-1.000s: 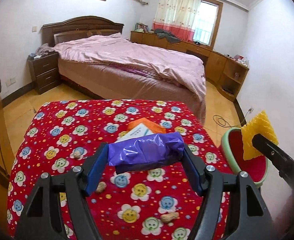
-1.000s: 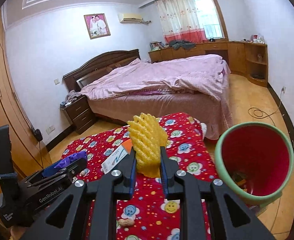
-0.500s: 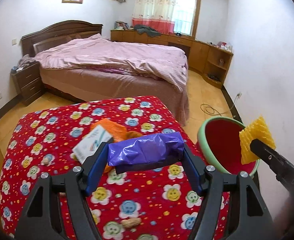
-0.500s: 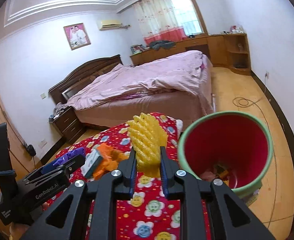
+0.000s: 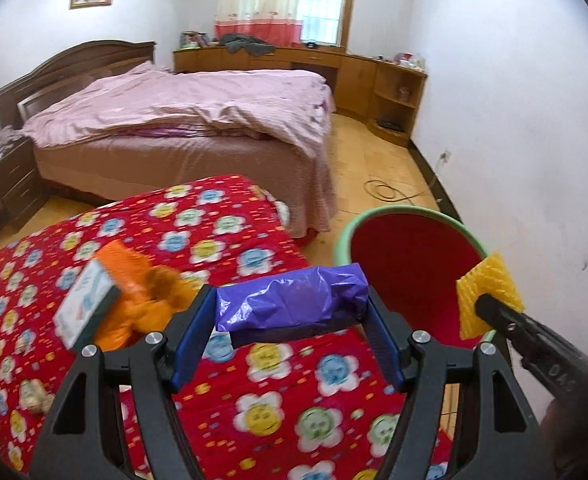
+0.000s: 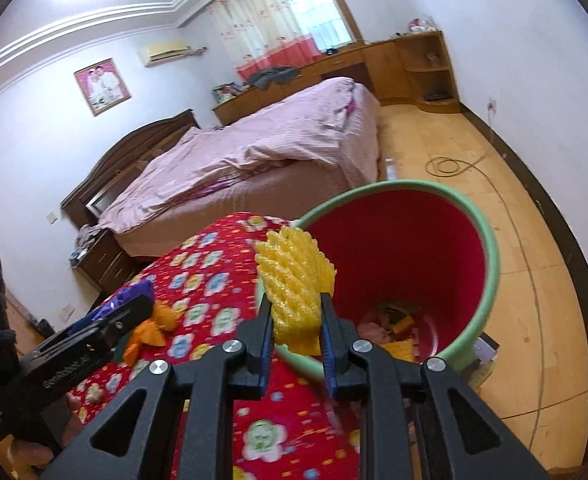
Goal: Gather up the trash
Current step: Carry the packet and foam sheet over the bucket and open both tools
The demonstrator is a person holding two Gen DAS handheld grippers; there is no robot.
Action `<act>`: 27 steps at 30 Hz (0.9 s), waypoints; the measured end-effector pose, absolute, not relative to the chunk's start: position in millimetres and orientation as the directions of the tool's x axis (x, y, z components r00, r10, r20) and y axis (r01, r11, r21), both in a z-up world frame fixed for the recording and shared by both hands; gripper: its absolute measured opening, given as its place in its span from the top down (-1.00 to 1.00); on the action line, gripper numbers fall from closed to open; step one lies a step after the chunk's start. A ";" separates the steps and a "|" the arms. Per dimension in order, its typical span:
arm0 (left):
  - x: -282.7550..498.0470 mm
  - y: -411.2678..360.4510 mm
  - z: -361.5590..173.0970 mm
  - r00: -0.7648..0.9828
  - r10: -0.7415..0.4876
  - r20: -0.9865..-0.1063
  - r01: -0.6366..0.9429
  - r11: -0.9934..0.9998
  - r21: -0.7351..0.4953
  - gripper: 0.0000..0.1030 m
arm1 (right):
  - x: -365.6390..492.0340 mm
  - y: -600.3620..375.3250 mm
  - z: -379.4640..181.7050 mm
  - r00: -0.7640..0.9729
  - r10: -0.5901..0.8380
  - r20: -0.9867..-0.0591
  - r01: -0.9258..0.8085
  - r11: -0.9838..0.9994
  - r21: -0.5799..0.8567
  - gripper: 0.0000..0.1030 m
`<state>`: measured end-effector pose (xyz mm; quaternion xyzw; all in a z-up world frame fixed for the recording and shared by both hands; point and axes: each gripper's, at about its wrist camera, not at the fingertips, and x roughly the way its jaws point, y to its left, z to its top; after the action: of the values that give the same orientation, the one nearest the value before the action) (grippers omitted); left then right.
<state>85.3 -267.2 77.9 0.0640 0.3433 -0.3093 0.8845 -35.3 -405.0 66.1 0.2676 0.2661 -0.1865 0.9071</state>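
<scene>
Bedroom with a pink-quilted bed (image 5: 182,120) at the far side; near it stands a table (image 5: 222,224) under a red flowered cloth, and at the table's right edge a red bin with a green rim (image 6: 489,248) sits on the wooden floor.

Left tongs (image 5: 292,326) grip a crumpled purple plastic bag (image 5: 294,300) crosswise between the blue pads, held above the cloth just left of the bin. Right tongs (image 6: 295,332) are clamped on a yellow foam fruit net (image 6: 294,280), poised over the bin's near rim; scraps already lie at the bottom of the bin.

Both pieces look ready for dropping. The next move calls for carrying each load over the bin's mouth and opening the pads. Left on the table are an orange wrapper (image 5: 138,300), a small white carton (image 5: 88,304) and what look like peanut shells (image 5: 34,396).
</scene>
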 end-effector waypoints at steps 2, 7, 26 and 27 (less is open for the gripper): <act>85.8 -280.2 74.9 0.554 -0.525 -0.646 0.614 0.782 -0.109 -0.39 | -36.9 -416.1 58.5 0.779 -0.204 -0.593 0.499 0.773 0.390 0.57; 88.0 -311.9 65.7 0.504 -0.566 -0.652 0.664 0.737 -0.126 -0.39 | -39.0 -438.7 41.4 0.756 -0.216 -0.618 0.539 0.742 0.399 0.56; 97.2 -373.8 31.8 0.389 -0.578 -0.718 0.729 0.669 -0.144 -0.43 | -46.2 -494.8 17.5 0.730 -0.193 -0.656 0.579 0.684 0.444 0.19; 95.6 -374.3 30.5 0.383 -0.577 -0.721 0.729 0.668 -0.147 -0.47 | -46.3 -495.4 17.9 0.732 -0.191 -0.654 0.577 0.684 0.447 0.15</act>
<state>95.6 -374.3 30.5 0.0976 0.3900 -0.3955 0.8258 -46.3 -495.4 17.9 0.3308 0.2920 -0.2206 0.8698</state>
